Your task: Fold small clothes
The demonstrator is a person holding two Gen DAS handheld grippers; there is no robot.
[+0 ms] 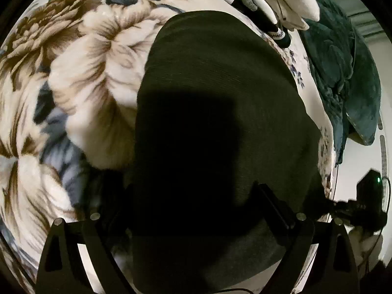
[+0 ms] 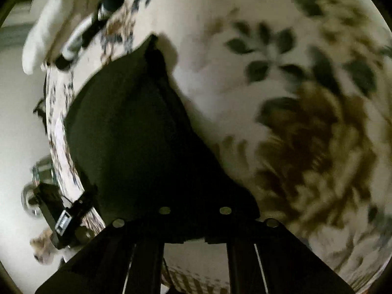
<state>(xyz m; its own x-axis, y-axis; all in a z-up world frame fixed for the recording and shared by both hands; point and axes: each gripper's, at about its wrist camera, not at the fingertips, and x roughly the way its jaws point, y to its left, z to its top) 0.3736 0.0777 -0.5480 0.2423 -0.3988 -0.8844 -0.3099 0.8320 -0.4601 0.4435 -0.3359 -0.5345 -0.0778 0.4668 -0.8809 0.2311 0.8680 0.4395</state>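
Left gripper [image 1: 193,210] spread wide, black fingers [image 1: 276,208] standing either side of a dark olive-black garment [image 1: 215,78], cloth filling the gap between them; whether pads touch cloth not determinable under heavy shadow. Right gripper [image 2: 194,223] low in frame, fingers apparently drawn near each other at a corner of the same dark garment [image 2: 127,132]; actual pinch on cloth not confirmable, tips lost in black against black, view smeared by motion blur. Garment lying flat on a floral fleece blanket [image 1: 80,78], long shape running away from left gripper, far edge rounded; in right wrist view, one thickened, layered edge along its right side, ending in a point. Blanket cream with large tan blooms and dark blue-grey leaves, also seen around the garment in right wrist view [image 2: 294,112]. Beyond the far end of the garment: pale cream folded cloth [image 1: 291,2] and a black sock with white lettered band [image 1: 279,35], just beside each other. Teal plush fabric [image 1: 343,78] heaped at blanket's right border. Small black device with green light [image 1: 372,191] further right, off the blanket.
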